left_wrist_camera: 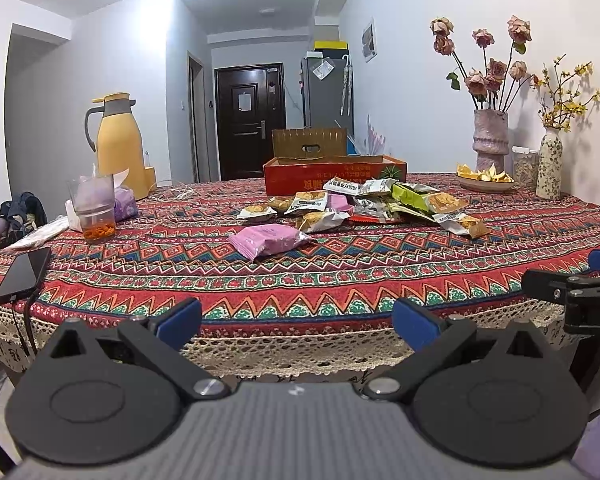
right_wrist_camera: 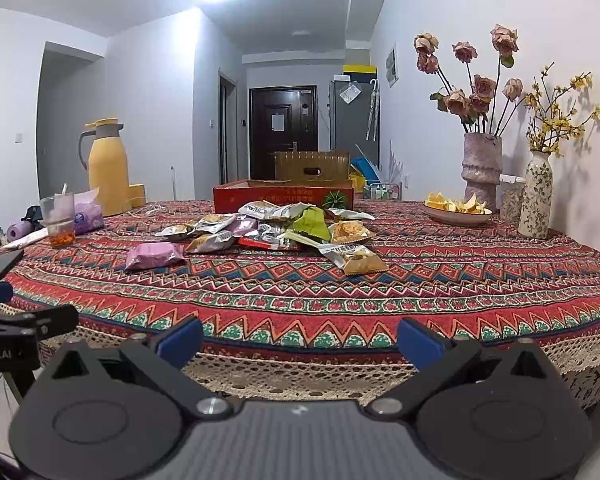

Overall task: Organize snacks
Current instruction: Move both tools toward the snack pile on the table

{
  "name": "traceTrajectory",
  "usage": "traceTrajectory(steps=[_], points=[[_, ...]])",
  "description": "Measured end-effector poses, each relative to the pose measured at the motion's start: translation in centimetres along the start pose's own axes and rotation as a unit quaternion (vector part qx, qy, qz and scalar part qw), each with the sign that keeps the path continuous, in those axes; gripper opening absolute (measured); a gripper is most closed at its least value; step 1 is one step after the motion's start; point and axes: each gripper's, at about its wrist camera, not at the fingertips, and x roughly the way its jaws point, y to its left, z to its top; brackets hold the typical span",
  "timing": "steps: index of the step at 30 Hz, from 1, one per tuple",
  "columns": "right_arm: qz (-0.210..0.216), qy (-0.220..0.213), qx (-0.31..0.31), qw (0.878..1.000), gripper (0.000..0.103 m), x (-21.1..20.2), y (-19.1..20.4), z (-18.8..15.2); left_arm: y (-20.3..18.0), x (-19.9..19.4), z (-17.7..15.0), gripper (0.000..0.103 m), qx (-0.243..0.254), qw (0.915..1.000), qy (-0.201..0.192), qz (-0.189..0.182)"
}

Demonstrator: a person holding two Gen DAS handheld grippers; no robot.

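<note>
A loose pile of snack packets (left_wrist_camera: pixel 364 204) lies mid-table in front of an open red cardboard box (left_wrist_camera: pixel 332 174). A pink packet (left_wrist_camera: pixel 266 240) lies alone nearest me, left of the pile. In the right wrist view I see the pile (right_wrist_camera: pixel 284 228), the pink packet (right_wrist_camera: pixel 154 255), the box (right_wrist_camera: pixel 284 197) and a tan packet (right_wrist_camera: pixel 356 259) at the front. My left gripper (left_wrist_camera: pixel 298 322) is open and empty at the table's near edge. My right gripper (right_wrist_camera: pixel 300 340) is open and empty beside it; its finger shows in the left wrist view (left_wrist_camera: pixel 560 288).
A patterned tablecloth (left_wrist_camera: pixel 300 280) covers the table. On the left stand a yellow thermos (left_wrist_camera: pixel 118 146), a glass cup (left_wrist_camera: pixel 94 208), a tissue pack (left_wrist_camera: pixel 124 204) and a phone (left_wrist_camera: pixel 22 274). On the right are two flower vases (left_wrist_camera: pixel 490 140) and a plate of peel (left_wrist_camera: pixel 486 178).
</note>
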Motion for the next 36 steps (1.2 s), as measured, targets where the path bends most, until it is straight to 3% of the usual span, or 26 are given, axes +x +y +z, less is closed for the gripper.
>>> traceTrajectory(steps=[36], points=[[-0.003,-0.001,0.003,1.000,0.103,-0.04,-0.37,0.11,0.15,-0.01,0.19,0.103,-0.001,1.0000,-0.001,0.004]])
